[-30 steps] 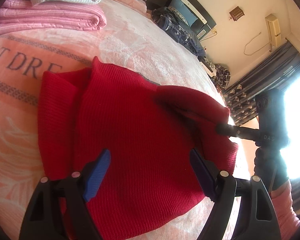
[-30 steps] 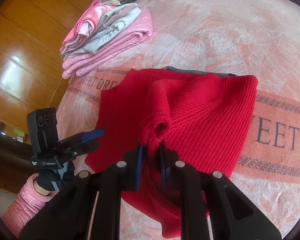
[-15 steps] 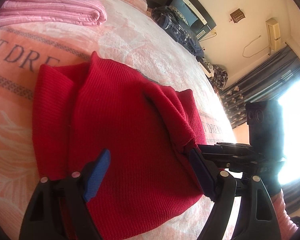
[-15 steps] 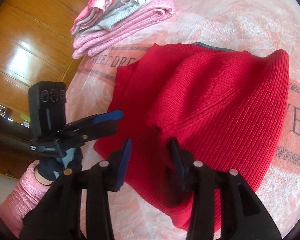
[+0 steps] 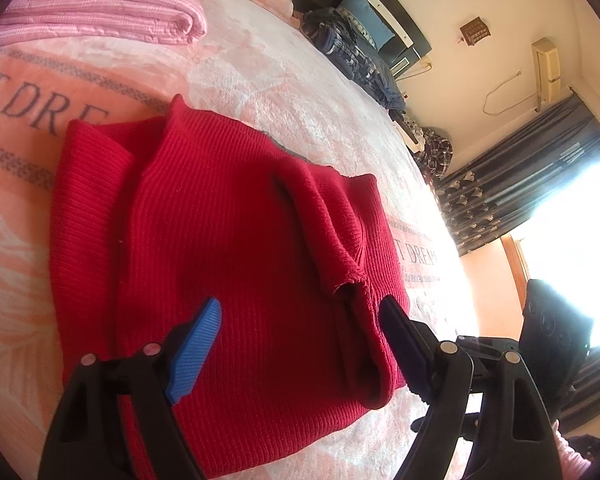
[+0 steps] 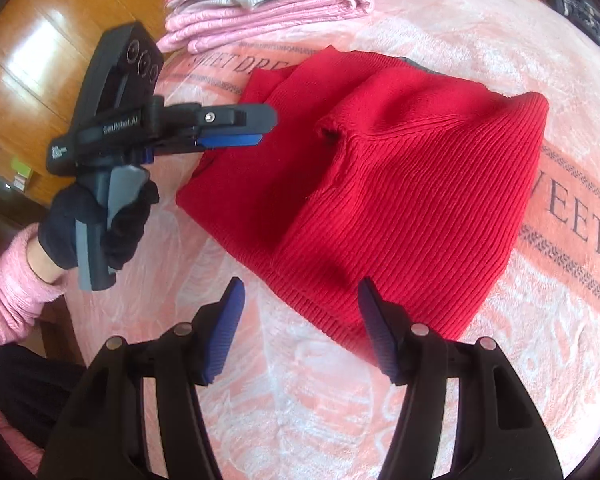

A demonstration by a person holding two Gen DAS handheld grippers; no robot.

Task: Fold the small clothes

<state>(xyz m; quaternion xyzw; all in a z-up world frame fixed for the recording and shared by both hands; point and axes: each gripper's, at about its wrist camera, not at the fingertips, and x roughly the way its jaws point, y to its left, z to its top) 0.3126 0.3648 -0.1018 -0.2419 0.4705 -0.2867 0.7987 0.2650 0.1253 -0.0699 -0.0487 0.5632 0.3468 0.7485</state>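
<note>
Red ribbed knit sweater (image 5: 228, 248) lies partly folded on the bed, on a pink blanket (image 5: 260, 68) printed with "SWEET DREAM" lettering. One sleeve (image 5: 324, 220) is folded over the sweater's body, cuff end open and facing the near side; in the right wrist view the same cuff opening (image 6: 332, 132) sits near the sweater's middle.

Left gripper (image 5: 300, 332): jaws wide, holding nothing, hovering over the sweater's near hem, blue pads on either side of the fabric but not pinching it. From the right wrist view the left gripper (image 6: 256, 128) sits at the sweater's left edge, held by a black-gloved hand (image 6: 96, 220) with a pink fuzzy sleeve (image 6: 8, 280).

Right gripper (image 6: 300, 316): jaws wide, empty, just off the near hem of the sweater (image 6: 400, 184), over bare blanket (image 6: 300, 400).

Far side of the bed: stack of folded pink and grey-striped clothes (image 6: 268, 12). Pile of dark plaid clothes (image 5: 340, 44) at the far edge in the left wrist view, dark curtains (image 5: 520, 184) beside a bright window.
</note>
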